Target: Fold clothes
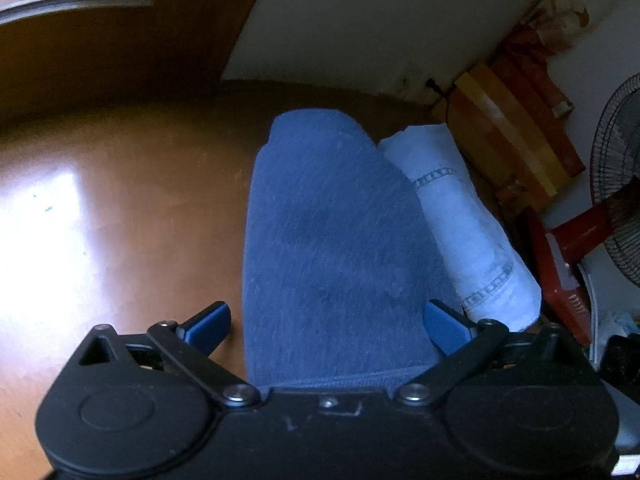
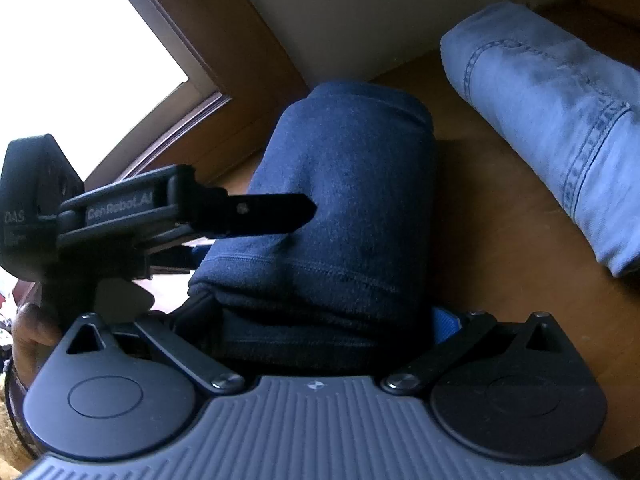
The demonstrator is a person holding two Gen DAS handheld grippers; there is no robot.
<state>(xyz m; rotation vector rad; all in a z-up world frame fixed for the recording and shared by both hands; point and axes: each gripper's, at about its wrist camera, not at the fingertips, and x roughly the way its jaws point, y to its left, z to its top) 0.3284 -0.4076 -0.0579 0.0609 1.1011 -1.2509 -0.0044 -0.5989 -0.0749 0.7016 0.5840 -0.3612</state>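
Jaws on both grippers sit spread wide around the folded dark blue garment [image 1: 332, 240], not pinching it.

Looks like the placing step: left gripper [image 1: 326, 320] and right gripper [image 2: 316, 320] straddle the bundle on the tabletop [image 1: 120, 220], just beside the folded light jeans [image 1: 464, 216]. Next move is probably backing off cleanly without dragging the fold open.

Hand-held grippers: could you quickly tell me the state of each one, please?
Left hand-held gripper: open, straddling the dark blue garment.
Right hand-held gripper: cannot be told; the garment hides its fingers.
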